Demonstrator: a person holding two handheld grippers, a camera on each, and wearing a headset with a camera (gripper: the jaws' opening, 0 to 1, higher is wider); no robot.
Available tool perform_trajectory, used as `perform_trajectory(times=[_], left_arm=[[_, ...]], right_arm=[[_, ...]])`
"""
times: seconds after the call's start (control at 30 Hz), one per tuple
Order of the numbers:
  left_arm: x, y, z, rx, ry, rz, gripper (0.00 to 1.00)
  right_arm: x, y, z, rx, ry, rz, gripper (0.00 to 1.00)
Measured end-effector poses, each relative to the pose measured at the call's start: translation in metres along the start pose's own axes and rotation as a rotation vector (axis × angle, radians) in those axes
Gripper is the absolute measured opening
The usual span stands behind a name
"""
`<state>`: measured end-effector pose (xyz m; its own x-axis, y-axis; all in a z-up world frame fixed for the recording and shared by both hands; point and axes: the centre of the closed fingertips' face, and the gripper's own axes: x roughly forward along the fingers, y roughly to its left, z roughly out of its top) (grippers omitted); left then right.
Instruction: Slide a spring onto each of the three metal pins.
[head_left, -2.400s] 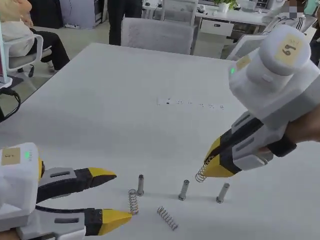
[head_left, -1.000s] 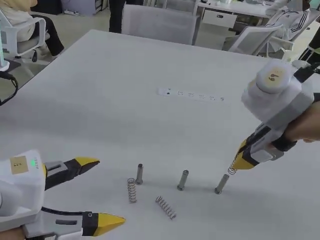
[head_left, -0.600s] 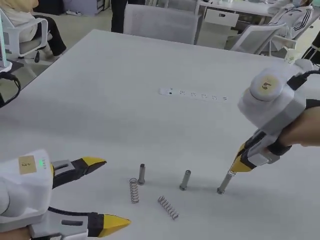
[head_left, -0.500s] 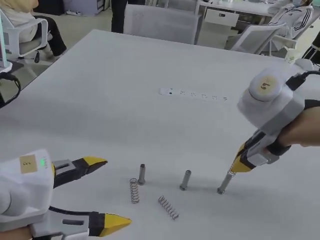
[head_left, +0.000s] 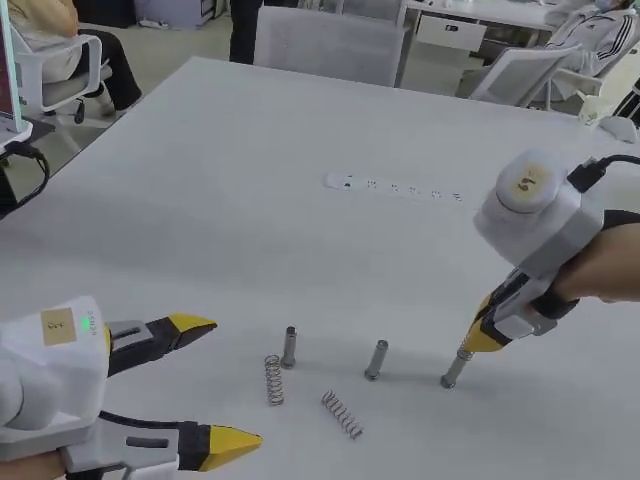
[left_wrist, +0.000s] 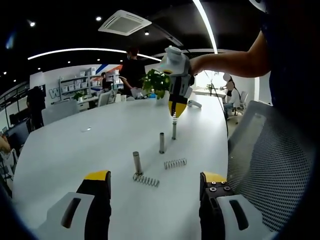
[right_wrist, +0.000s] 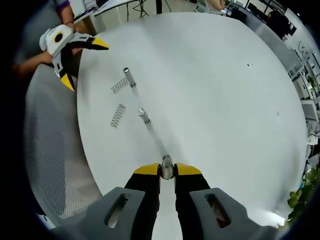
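Three short metal pins stand in a row on the white table: the left pin (head_left: 289, 347), the middle pin (head_left: 376, 360) and the right pin (head_left: 451, 373). My right gripper (head_left: 486, 337) is shut on a spring (right_wrist: 167, 168) whose lower end sits over the top of the right pin. Two loose springs lie flat: one spring (head_left: 273, 380) beside the left pin, another spring (head_left: 341, 414) in front of the middle pin. My left gripper (head_left: 218, 382) is open at the near left, a short way from the left pin, holding nothing.
A white power strip (head_left: 392, 188) lies flat farther back on the table (head_left: 250, 170). Office chairs (head_left: 330, 45) and seated people ring the far edge. The table's near edge (right_wrist: 82, 165) runs close behind the pins in the right gripper view.
My right gripper carried the spring from above the middle pin over to the right pin and lowered it onto the pin's top. The left gripper stayed open and nearly still.
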<state>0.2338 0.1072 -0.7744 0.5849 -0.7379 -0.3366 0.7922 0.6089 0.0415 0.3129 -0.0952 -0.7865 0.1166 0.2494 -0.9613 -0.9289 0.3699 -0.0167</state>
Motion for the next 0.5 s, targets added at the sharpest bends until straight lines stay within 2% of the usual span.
perform_trajectory(times=[0.5], left_arm=[[-0.001,-0.002,0.002,0.0,0.004,-0.003,0.67]], right_arm=[[0.031,0.002,-0.009,0.015,0.015,0.005,0.08]])
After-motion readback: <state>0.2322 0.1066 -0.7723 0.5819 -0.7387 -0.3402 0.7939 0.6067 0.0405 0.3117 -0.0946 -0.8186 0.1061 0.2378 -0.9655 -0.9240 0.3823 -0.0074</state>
